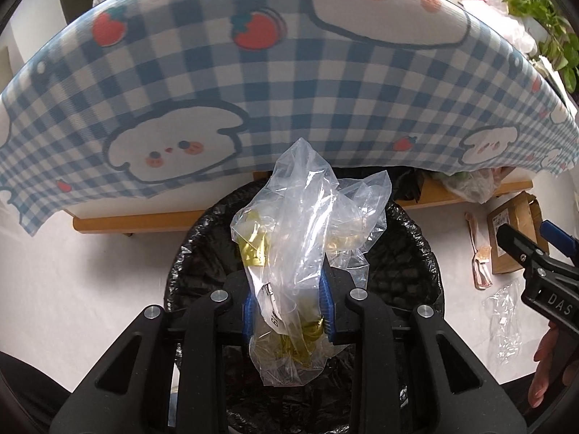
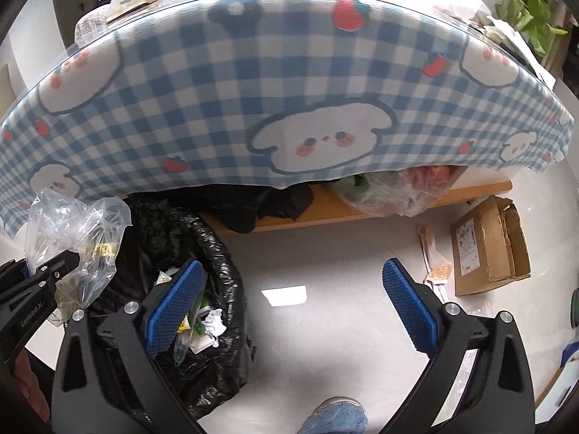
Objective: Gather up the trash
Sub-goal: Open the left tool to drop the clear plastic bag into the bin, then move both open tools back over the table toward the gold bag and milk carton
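while the left gripper [image 1: 289, 307] pinches a crumpled clear plastic bag [image 1: 300, 238] between its blue pads, it holds this bag directly over the open mouth of the black-lined trash bin [image 1: 409, 275]. the bag has some yellow-gold scraps inside, and its lower end hangs down below the fingers toward the bin. the step in hand seems to be the drop of this piece of trash, so i judge this piece is almost finished.

the right gripper [image 2: 289, 303] is at the right of the bin, with its fingers spread wide and nothing between them; under it is only bare white floor. the bin already has some paper and wrappers inside, seen in the right wrist view.

more trash lies on the floor to the right: a cardboard box [image 2: 485, 246] near the far bench, a thin paper wrapper [image 2: 434, 260] just beside it, and a small clear wrapper [image 1: 504, 322] nearer.

the next move calls for opening the left fingers so the bag falls inside the rim, not on its edge. the bag is light and may stick to the pads, so a small shake could be needed. after this, the right gripper can go to the wrappers at the right.
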`<state>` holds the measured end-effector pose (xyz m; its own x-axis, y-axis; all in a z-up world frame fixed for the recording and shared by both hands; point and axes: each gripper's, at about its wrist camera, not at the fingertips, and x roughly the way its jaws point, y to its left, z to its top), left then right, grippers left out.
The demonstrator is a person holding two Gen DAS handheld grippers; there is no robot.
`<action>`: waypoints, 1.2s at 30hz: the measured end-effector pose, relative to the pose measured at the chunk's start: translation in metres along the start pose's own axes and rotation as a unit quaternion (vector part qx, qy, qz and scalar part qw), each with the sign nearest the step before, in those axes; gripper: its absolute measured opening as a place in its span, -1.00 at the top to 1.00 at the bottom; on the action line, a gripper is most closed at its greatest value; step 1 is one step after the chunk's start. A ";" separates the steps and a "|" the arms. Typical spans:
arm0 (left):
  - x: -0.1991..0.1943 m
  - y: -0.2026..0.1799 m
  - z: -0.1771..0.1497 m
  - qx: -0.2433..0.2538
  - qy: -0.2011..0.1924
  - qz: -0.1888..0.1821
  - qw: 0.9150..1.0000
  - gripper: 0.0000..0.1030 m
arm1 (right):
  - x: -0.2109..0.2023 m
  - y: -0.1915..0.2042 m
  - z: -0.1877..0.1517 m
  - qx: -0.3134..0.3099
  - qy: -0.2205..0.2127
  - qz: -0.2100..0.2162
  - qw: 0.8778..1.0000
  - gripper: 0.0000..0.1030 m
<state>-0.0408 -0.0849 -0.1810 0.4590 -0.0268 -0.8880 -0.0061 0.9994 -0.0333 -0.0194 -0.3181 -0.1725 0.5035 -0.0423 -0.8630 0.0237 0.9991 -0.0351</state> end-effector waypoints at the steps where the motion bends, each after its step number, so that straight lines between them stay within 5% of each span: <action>1: 0.001 -0.002 0.000 0.003 -0.001 0.002 1.000 0.40 | 0.000 -0.002 0.000 0.002 0.000 0.000 1.000 -0.85; 5: 0.004 -0.004 0.000 0.009 0.001 0.009 1.000 0.24 | 0.000 -0.006 0.001 0.006 0.000 0.001 1.000 -0.85; 17: -0.021 0.011 0.009 0.003 -0.027 0.019 0.999 -0.74 | -0.023 0.009 0.021 -0.008 -0.035 0.008 0.999 -0.85; 22: -0.043 0.020 0.017 -0.004 -0.048 0.011 0.999 -0.89 | -0.039 0.015 0.032 -0.011 -0.052 0.017 0.998 -0.85; 36: -0.105 0.036 0.050 -0.023 -0.098 0.010 0.995 -0.89 | -0.094 0.034 0.068 -0.028 -0.106 0.037 0.993 -0.85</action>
<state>-0.0453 -0.0455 -0.0661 0.6234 0.0017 -0.7819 -0.0551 0.9976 -0.0417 -0.0073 -0.2806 -0.0579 0.6725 0.0381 -0.7391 -0.0654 0.9978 -0.0081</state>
